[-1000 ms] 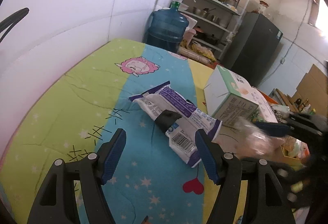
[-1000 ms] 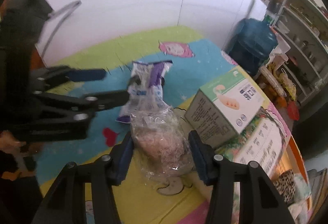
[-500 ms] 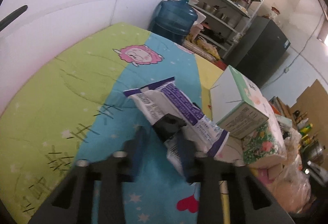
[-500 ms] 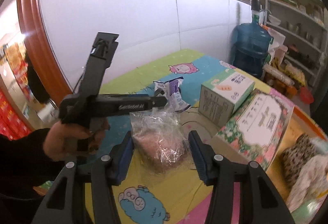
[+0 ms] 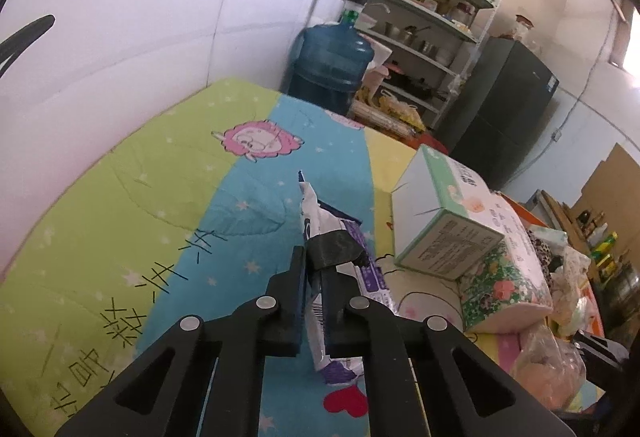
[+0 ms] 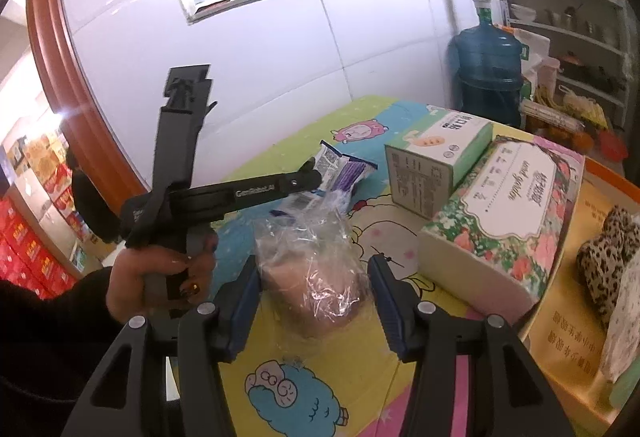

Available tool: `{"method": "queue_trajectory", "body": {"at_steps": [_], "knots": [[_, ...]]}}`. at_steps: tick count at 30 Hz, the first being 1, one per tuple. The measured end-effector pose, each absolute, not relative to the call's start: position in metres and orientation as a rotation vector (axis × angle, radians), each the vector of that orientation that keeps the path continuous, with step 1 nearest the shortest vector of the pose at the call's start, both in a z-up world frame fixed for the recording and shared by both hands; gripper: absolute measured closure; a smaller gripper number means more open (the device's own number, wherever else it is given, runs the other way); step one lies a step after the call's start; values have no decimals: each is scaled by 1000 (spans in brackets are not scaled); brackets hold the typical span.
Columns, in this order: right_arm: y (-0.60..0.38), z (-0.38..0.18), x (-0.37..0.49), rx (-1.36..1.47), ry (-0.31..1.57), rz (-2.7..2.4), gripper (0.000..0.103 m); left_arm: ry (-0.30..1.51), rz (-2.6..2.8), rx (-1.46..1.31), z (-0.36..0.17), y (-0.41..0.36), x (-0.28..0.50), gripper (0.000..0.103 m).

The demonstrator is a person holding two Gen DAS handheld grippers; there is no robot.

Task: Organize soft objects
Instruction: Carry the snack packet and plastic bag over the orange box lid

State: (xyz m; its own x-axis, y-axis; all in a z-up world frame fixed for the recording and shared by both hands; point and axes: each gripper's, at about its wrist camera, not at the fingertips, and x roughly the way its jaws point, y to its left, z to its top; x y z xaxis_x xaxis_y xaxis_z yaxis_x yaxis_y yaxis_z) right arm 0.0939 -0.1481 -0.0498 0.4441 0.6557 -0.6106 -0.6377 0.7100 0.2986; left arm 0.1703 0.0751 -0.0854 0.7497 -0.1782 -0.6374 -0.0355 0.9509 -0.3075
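Note:
My left gripper (image 5: 314, 265) is shut on a white and purple snack packet (image 5: 340, 277) and holds it on edge above the cartoon mat (image 5: 160, 197). In the right wrist view the left gripper (image 6: 308, 179) shows side-on, pinching the packet (image 6: 344, 169). My right gripper (image 6: 314, 277) is open around a clear bag of pinkish stuff (image 6: 316, 269); the fingers stand apart from its sides. The bag also shows in the left wrist view (image 5: 548, 369).
A green and white box (image 6: 436, 153) and a floral tissue pack (image 6: 504, 213) lie right of the bag. Leopard-print fabric (image 6: 608, 253) lies on an orange tray (image 6: 600, 197) at the far right. A white wall (image 5: 140, 37) and a blue water jug (image 5: 332, 65) stand behind.
My left gripper closed on the snack packet and lifted it on edge. My right gripper let go of the clear bag and drew back from it.

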Motion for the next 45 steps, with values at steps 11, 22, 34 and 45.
{"method": "queue_trajectory", "body": {"at_steps": [11, 22, 34, 45], "knots": [[-160, -44, 86, 86, 742, 764, 49, 603, -99, -173, -51, 54, 137, 98], [-172, -32, 66, 96, 706, 714, 49, 566, -164, -125, -31, 35, 112, 98], [-204, -16, 45, 120, 647, 634, 49, 539, -265, -84, -13, -13, 97, 98], [-276, -10, 26, 193, 582, 483, 49, 519, -402, -32, 0, -78, 91, 98]]}}
